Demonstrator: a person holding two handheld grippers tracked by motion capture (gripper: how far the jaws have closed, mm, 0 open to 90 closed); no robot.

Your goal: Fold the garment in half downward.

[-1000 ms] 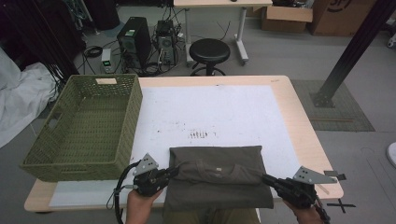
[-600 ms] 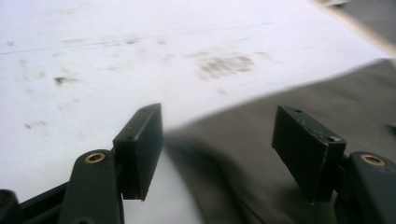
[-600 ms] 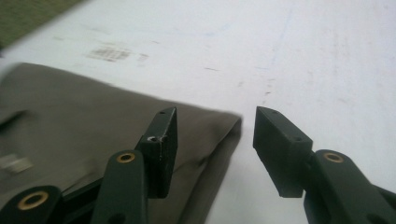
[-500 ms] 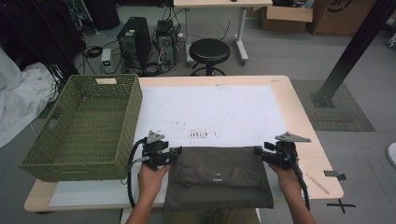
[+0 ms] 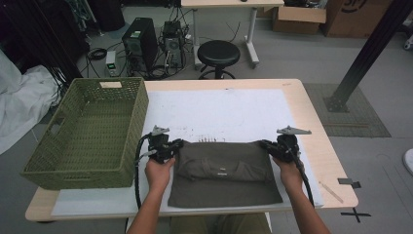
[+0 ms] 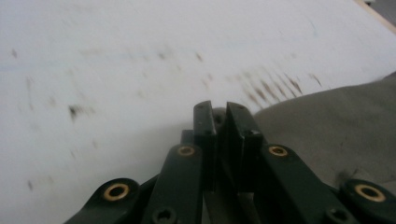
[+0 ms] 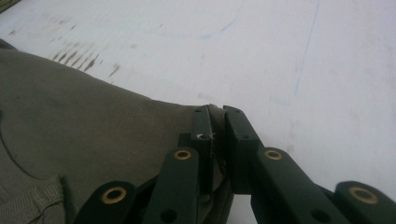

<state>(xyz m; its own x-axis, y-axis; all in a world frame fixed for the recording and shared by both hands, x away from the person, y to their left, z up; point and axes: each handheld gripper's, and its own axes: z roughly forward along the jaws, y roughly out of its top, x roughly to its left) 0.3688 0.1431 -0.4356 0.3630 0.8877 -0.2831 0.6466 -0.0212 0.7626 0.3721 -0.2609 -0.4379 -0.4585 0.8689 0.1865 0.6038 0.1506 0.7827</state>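
Note:
A folded olive-brown garment [image 5: 224,170] lies on the white mat [image 5: 219,109] near the table's front edge. My left gripper [image 5: 181,143] is at its far left corner and my right gripper [image 5: 263,144] at its far right corner. Both pairs of jaws have just been closing. In the left gripper view the left gripper [image 6: 218,109] pinches a small bit of cloth at its tips, with the garment [image 6: 336,130] spreading to the right. In the right gripper view the right gripper [image 7: 217,112] is shut on the corner of the garment [image 7: 84,121].
A green woven basket [image 5: 87,131] stands on the table's left side, close to my left hand. Dark smudges mark the mat [image 6: 116,70] beyond the garment. Past the table are a black stool [image 5: 218,51] and computer cases on the floor.
Both hands moved away from the front edge, from the garment's sides up to its far corners. The jaws stood wider half a second ago and are now closed on the cloth.

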